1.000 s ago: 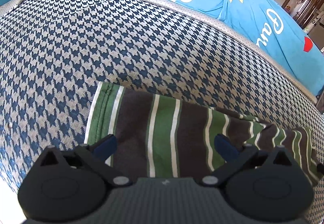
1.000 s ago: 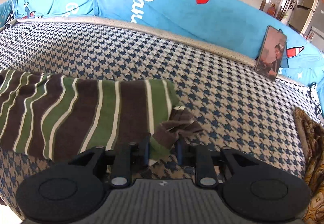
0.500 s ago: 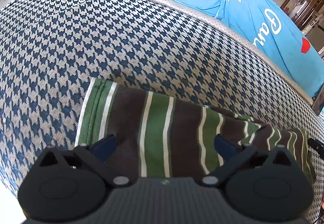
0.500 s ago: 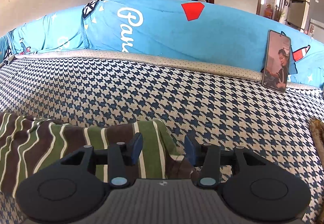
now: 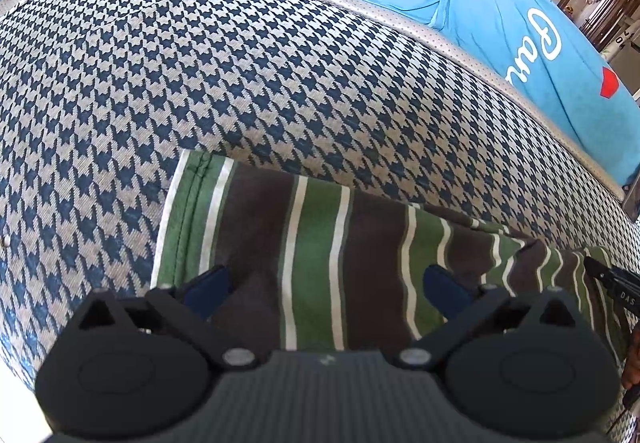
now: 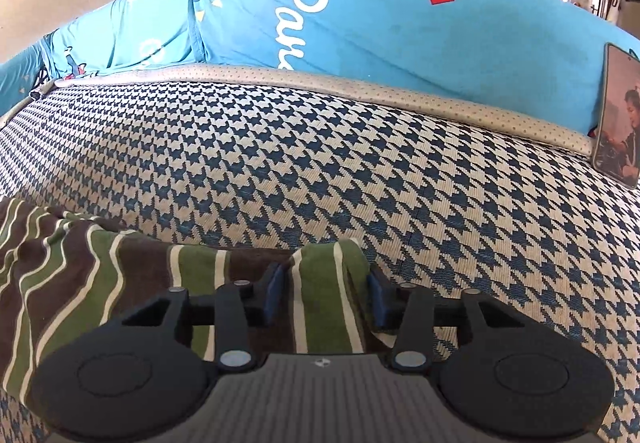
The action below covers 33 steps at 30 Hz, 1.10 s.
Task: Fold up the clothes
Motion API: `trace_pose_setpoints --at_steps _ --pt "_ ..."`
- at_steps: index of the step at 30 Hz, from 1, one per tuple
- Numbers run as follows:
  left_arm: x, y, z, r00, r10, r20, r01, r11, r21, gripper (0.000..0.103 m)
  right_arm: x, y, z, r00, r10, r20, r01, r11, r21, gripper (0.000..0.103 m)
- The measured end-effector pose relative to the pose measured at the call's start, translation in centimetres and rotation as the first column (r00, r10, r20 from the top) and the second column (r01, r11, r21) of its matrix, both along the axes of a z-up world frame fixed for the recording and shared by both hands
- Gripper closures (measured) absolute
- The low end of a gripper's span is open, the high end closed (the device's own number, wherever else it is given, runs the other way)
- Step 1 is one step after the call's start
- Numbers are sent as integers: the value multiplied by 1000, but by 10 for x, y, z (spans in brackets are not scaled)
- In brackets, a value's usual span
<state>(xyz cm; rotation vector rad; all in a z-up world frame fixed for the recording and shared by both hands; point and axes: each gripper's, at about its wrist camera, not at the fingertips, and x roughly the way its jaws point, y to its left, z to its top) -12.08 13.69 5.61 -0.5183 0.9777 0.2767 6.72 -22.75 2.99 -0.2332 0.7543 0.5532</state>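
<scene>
A folded garment (image 5: 316, 263) with green, brown and white stripes lies on the houndstooth seat near its front edge. My left gripper (image 5: 326, 287) hovers over its left end, jaws wide open with nothing pinched. At the garment's right end (image 6: 328, 283) my right gripper (image 6: 326, 291) is closing. A raised ridge of green cloth fills the gap between its blue pads (image 6: 276, 285) and they press on it. The right gripper's black tip (image 5: 612, 279) shows at the right edge of the left wrist view.
The houndstooth seat cover (image 6: 360, 163) stretches back to blue printed cushions (image 6: 380, 23). A phone (image 6: 618, 115) leans upright against them at the right. The seat's front edge drops off just below both grippers.
My right gripper came down low onto the garment's right end; its jaws widened, then narrowed around a fold of cloth. The left gripper has stayed where it was, open.
</scene>
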Motion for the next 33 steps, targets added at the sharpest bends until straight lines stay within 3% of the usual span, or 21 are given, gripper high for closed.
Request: trace_pose_setpoints --at_steps 1,6,13,17,20,22,26,28,30,33 --pt "2 -1 -1 1000 -1 0 1 1000 -1 0 -2 2 0 1000 12 8 -12 1000 -7 84" --pt "11 -8 -8 1000 0 -1 0 1000 0 0 -7 11 2 997 21 73 -18 999 -43 87" --pt "16 -6 -2 1000 26 10 -26 1000 15 0 4 19 20 980 -70 185 70 998 8 88" --pt "23 1 5 999 44 15 -44 999 24 0 16 24 28 953 -160 259 160 987 19 88" --pt "29 6 10 999 49 17 -49 998 41 0 32 20 29 915 -299 270 297 954 48 88" --pt "33 8 11 999 47 13 -47 998 48 0 41 21 23 896 -344 280 357 934 6 86" --pt "39 15 11 999 54 9 -54 998 36 0 43 31 19 869 -359 340 419 899 -123 60" --pt "39 17 10 998 58 7 -58 998 31 0 39 33 26 856 -364 368 430 896 -113 47" --pt "37 18 10 998 62 3 -62 998 32 0 32 36 35 863 -359 357 408 910 -72 37" --pt "34 20 8 998 67 -4 -66 997 35 0 18 48 42 895 -339 292 362 932 -29 33"
